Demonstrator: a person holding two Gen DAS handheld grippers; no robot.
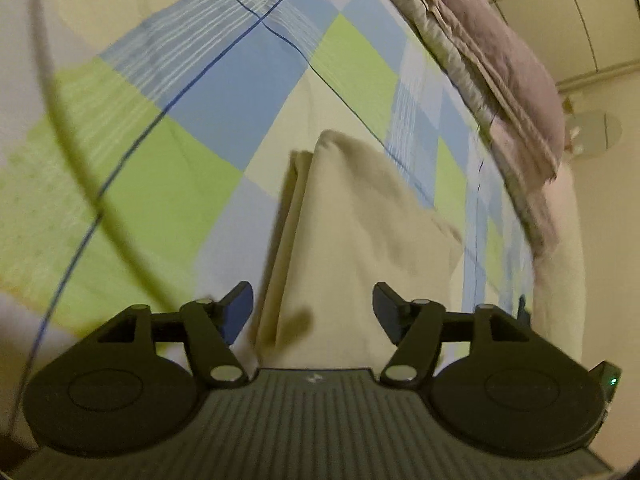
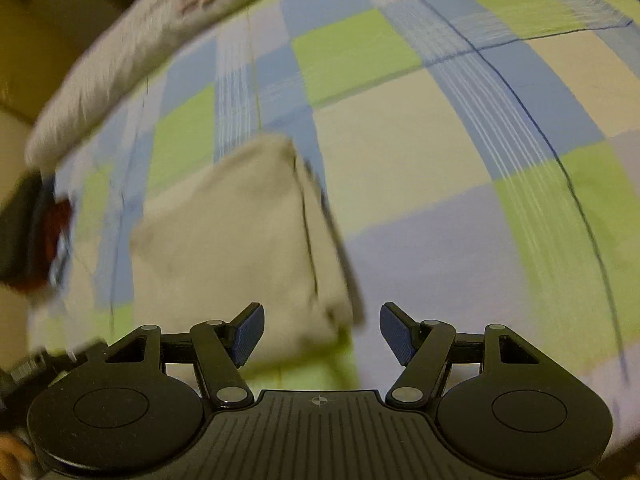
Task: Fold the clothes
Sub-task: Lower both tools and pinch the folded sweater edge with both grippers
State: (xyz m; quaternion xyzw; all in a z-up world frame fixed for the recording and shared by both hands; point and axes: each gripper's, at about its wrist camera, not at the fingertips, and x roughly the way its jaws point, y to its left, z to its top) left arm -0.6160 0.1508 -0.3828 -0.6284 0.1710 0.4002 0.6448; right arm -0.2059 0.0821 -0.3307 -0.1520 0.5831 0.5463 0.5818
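Our left tongs (image 1: 313, 312) spread wide and empty above a folded cream garment (image 1: 352, 232), our right tongs (image 2: 322, 334) likewise parted over it, garment lying on the checked bedsheet (image 1: 200, 128) near the bed's edge, beside a lilac quilt (image 1: 516, 80)

- The left wrist camera looks forward and down, close over the folded cream cloth (image 1: 352, 232), from its near end.
- The right wrist camera looks forward and down from the right of the same cloth (image 2: 232, 232), also close.
- Both views share the cloth and the checked bedsheet (image 1: 224, 92) around it.
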